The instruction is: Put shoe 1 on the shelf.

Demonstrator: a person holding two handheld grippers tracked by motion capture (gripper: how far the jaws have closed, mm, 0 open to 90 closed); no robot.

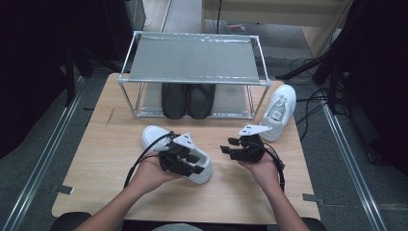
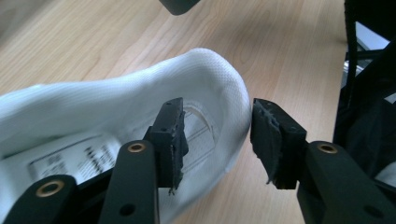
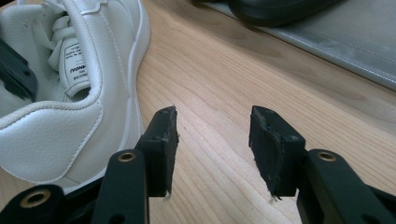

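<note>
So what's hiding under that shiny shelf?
Under the top shelf a pair of black shoes sits side by side on the lower shelf. The top shelf covers their back ends, so only the nearer parts show.

Even overhead light — dark, soft-focus edges

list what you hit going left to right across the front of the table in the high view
white shoe → left gripper, jaws open around the shoe's heel → right gripper, open over bare table → second white shoe
</note>
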